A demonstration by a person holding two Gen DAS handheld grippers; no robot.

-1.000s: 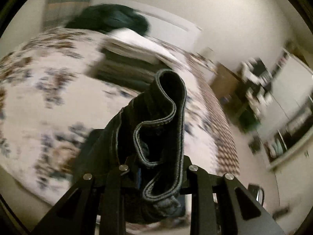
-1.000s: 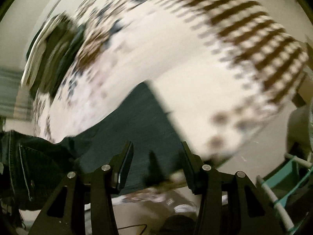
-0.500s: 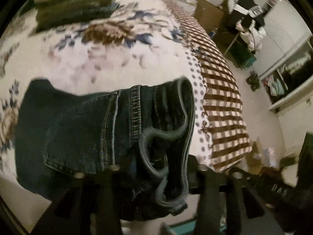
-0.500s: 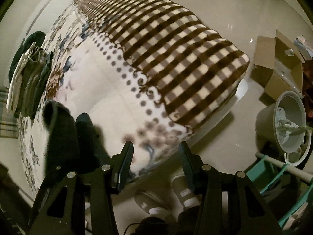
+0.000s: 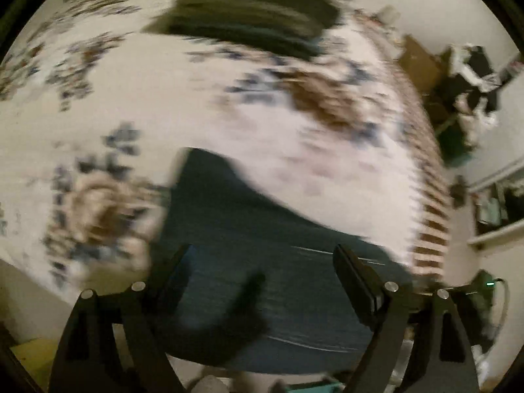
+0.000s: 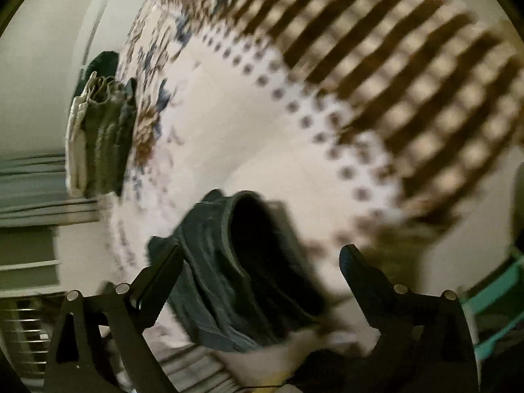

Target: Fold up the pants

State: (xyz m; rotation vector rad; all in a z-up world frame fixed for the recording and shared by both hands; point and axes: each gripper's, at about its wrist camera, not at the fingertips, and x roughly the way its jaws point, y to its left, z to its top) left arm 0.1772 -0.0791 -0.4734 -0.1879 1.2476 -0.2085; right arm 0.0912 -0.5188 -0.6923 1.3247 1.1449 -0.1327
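Note:
Dark blue denim pants [image 5: 262, 229] lie on the flowered bedspread [image 5: 196, 98] at the near edge of the bed. My left gripper [image 5: 262, 262] is open and empty, its fingers apart just above the cloth. In the right wrist view the pants [image 6: 235, 262] show as a rumpled heap with the waistband gaping open. My right gripper [image 6: 262, 262] is open and empty, its jaws standing to either side of the heap. Both views are motion-blurred.
A stack of folded clothes [image 5: 249, 26] sits at the far side of the bed and also shows in the right wrist view [image 6: 101, 137]. A brown checked blanket [image 6: 409, 82] covers the bed's foot. Shelves and clutter [image 5: 468, 75] stand along the right wall.
My left gripper has let go of the pants' waistband and stands open; the pants have dropped onto the bed. My right gripper stayed open and swung over the heap.

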